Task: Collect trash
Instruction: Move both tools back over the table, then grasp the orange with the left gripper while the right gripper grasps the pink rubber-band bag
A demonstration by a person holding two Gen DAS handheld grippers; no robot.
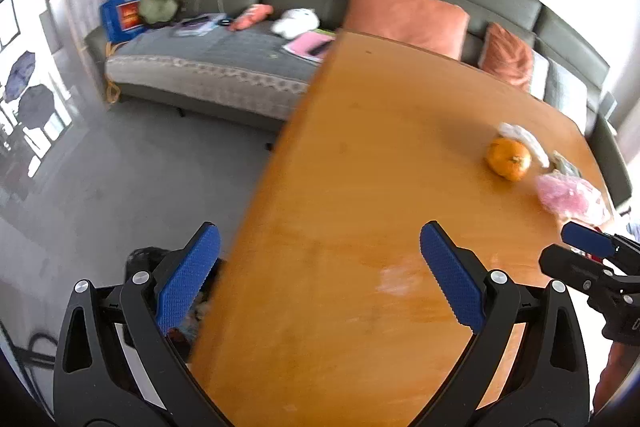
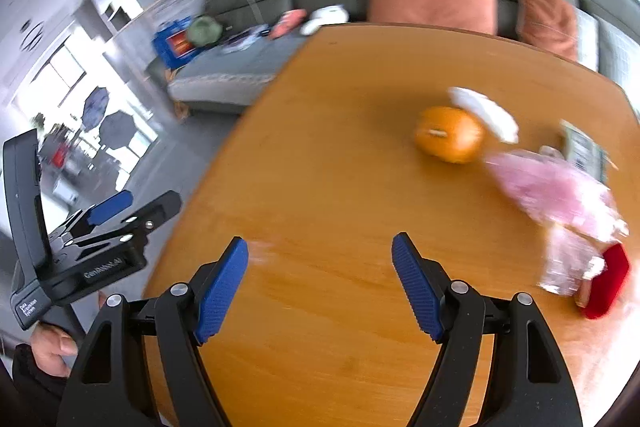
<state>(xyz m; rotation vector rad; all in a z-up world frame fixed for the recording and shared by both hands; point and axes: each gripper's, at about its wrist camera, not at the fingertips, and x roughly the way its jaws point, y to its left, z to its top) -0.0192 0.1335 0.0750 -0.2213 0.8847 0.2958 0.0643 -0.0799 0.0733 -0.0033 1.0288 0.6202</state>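
Trash sat ahead and right of both jaws on the wooden surface (image 2: 320,167): one pink plastic bag (image 2: 556,191), one white crumpled wrapper (image 2: 486,113), one red item (image 2: 610,281), one orange fruit (image 2: 450,134). Left gripper (image 1: 320,279) and right gripper (image 2: 320,283) hung released, nothing between them, probably angled down for a first pick.

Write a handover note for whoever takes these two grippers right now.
Left gripper: open, empty, over the near left edge of the wooden table.
Right gripper: open, empty, above bare tabletop.
Trash, all on the table's right side: white crumpled wrapper behind the orange, pink plastic bag, red item at the near right.
A dark bin appears to sit on the floor beside the table, under the left gripper.
Done: nothing visibly collected.
Left: all pieces.
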